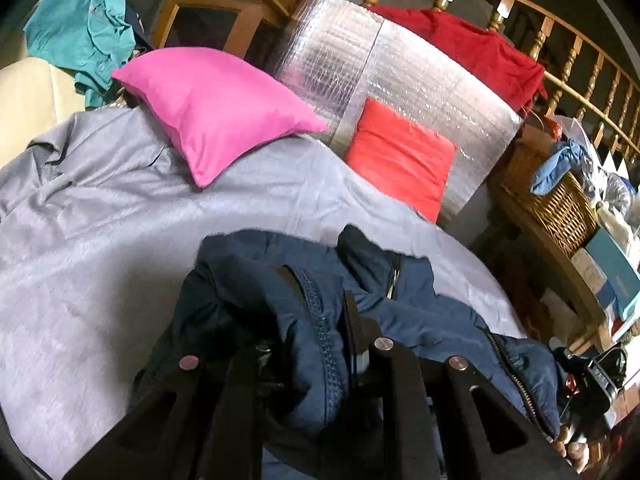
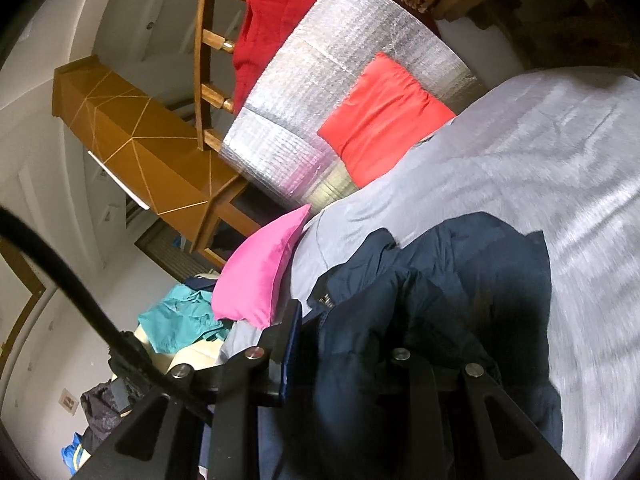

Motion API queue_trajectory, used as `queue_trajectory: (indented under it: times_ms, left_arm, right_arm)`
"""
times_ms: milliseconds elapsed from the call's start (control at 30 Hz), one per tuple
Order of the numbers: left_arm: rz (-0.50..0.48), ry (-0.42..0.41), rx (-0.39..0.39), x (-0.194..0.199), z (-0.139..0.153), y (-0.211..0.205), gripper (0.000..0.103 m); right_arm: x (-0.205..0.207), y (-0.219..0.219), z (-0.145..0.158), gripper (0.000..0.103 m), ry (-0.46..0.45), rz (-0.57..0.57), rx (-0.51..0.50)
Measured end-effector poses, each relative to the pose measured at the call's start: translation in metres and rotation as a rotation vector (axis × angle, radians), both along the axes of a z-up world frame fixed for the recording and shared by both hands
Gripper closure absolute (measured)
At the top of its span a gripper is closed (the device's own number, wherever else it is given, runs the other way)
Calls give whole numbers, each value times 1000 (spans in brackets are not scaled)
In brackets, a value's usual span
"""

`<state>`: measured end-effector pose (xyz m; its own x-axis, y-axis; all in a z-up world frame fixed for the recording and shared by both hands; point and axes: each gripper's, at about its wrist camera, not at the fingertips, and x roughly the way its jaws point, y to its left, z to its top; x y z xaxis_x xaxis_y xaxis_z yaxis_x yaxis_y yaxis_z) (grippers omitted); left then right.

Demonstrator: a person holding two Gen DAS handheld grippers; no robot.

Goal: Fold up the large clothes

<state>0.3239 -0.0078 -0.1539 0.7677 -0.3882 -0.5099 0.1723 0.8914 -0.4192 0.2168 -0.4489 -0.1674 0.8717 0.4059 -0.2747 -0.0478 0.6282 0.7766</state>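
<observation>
Navy jacket (image 1: 320, 320) fills both near views, bunched on the grey bed (image 1: 100, 280). Left tool (image 1: 320, 312) clamps its zipper edge; right tool (image 2: 348, 340) holds jacket fabric. Step: lifting to spread. Next: lay flat, short of the far pink pillow (image 1: 216, 112).

The navy jacket (image 1: 404, 316) drapes over the left gripper (image 1: 320, 320), so its fingertips are hidden and the grip cannot be judged. In the right wrist view the jacket (image 2: 440, 280) covers one finger of the right gripper (image 2: 348, 344). Far right of that gripper, the grey bedsheet (image 2: 580, 240) is blurred and cut off by the edge.
</observation>
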Motion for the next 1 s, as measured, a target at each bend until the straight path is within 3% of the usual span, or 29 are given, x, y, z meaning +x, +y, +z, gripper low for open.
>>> queue_trajectory:
  times_ms: [400,533,800,900,967,1000]
  left_arm:
    - [45,46,8,55,-25,-14,86]
    - [41,75,-16,72,-31,-10,86]
    - [2,139,11,108,-45,-16,81]
    - [-20,173,-29,117,-49,-14,76]
    - [-49,194,-89,122,-50,-11,62]
    - [-62,199,-119,122,-50,-10,48]
  right_arm:
    - [61,-12,-24,75,69,-5,11]
    - [76,-12,-26,75,71,1,17]
    - [99,-18,-43,75,119,-27,85]
    - [106,-22,-50,64,148,-35,118]
    - [109,-22,-51,41,148,-27,139]
    - [110,-22,-49,37,135,-23,151]
